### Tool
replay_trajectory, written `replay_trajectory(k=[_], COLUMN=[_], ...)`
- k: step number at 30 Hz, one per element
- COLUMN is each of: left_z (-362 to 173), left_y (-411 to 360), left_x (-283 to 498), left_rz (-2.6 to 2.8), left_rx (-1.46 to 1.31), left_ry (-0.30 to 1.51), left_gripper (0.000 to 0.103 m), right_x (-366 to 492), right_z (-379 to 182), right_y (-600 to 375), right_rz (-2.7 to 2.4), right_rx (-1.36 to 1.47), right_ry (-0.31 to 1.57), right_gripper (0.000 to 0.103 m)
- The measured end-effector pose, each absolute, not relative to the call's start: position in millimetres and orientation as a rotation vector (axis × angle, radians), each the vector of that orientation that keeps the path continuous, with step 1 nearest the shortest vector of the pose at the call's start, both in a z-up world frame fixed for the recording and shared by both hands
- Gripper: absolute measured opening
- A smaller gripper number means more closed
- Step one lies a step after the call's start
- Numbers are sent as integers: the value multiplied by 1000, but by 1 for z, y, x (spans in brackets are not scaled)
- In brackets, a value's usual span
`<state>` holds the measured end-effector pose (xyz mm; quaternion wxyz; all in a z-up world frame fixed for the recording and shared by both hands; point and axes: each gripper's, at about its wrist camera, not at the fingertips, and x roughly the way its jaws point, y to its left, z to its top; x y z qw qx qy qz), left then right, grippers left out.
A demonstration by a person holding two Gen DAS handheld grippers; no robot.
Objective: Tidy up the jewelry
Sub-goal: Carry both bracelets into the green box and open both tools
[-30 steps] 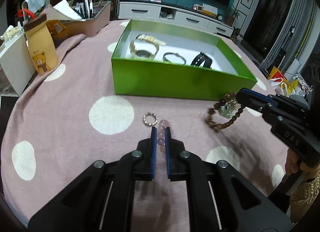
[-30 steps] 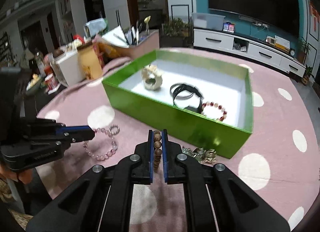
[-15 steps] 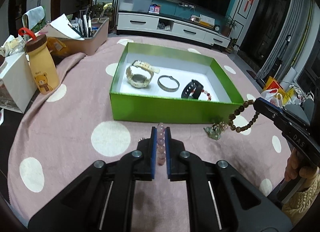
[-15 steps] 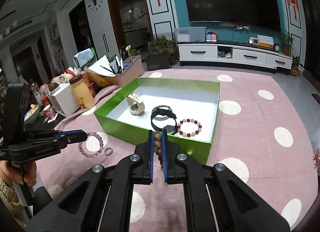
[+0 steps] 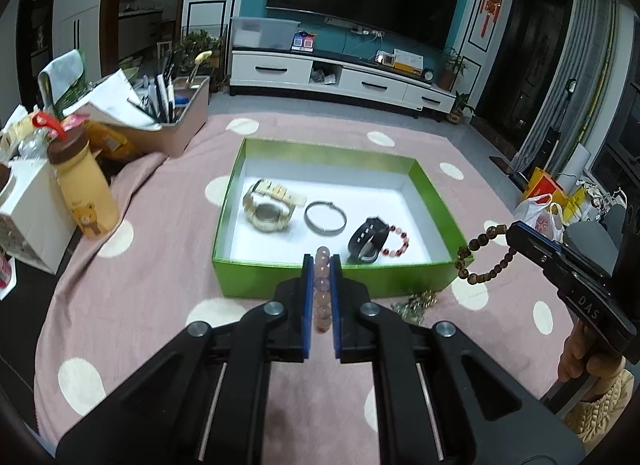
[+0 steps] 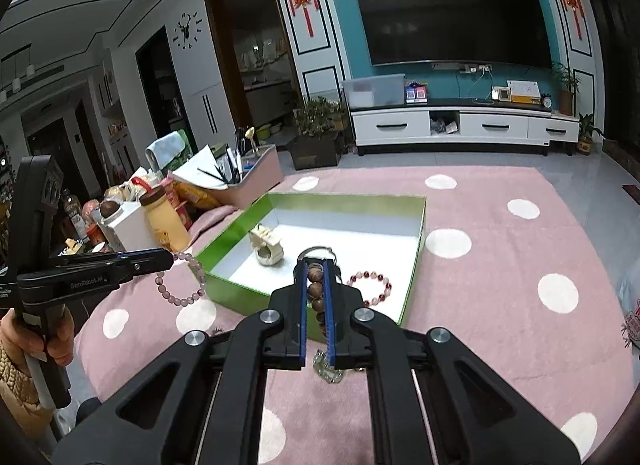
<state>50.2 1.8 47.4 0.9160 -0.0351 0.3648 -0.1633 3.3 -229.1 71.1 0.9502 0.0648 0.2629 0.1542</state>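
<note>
My left gripper (image 5: 321, 260) is shut on a pink bead bracelet (image 5: 322, 291), held in the air before the near wall of the green box (image 5: 280, 280). In the right wrist view that bracelet (image 6: 186, 299) hangs as a loop from the left gripper (image 6: 170, 259), off the box's left corner. A brown wooden bead bracelet (image 6: 316, 293) is clamped in my shut right gripper (image 6: 315, 265), over the box's near edge (image 6: 236, 297). From the left wrist it dangles (image 5: 478, 265) by the box's right corner. Inside lie a gold watch (image 5: 266, 212), a metal bangle (image 5: 325, 218), a black band (image 5: 365, 244) and a red bead bracelet (image 5: 397, 241).
A small heap of metal jewellery (image 5: 416, 305) lies on the pink dotted cloth (image 5: 132, 305) just before the box. A yellow bottle (image 5: 86, 193), a white carton (image 5: 28, 221) and a pen tray (image 5: 180, 121) crowd the left side. A hand (image 5: 580, 353) grips the right tool.
Both grippers have risen, lifting their bracelets off the cloth. The brown bracelet has swung from the cloth up beside the box's right corner. The small ring by the pink beads is out of view.
</note>
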Motion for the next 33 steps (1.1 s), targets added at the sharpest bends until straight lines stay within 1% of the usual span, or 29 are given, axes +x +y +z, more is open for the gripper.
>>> replay_trajectory(k=[7, 14, 21, 33], left_z=[56, 53, 35, 3], left_y=[-11, -23, -28, -28], left_x=[71, 106, 137, 168], left_rz=[-344, -329, -309, -271], left_rx=[-45, -19, -23, -29], left_ry=[736, 755, 805, 887], left_gripper=[7, 7, 7, 7], right_x=[21, 51, 79, 113], right_z=[83, 83, 70, 34], right_y=[-242, -255, -255, -243], right_rz=[295, 275, 280, 267], right_rx=[144, 165, 180, 164], right_ry=[514, 548, 599, 710], right_gripper=[7, 7, 7, 7])
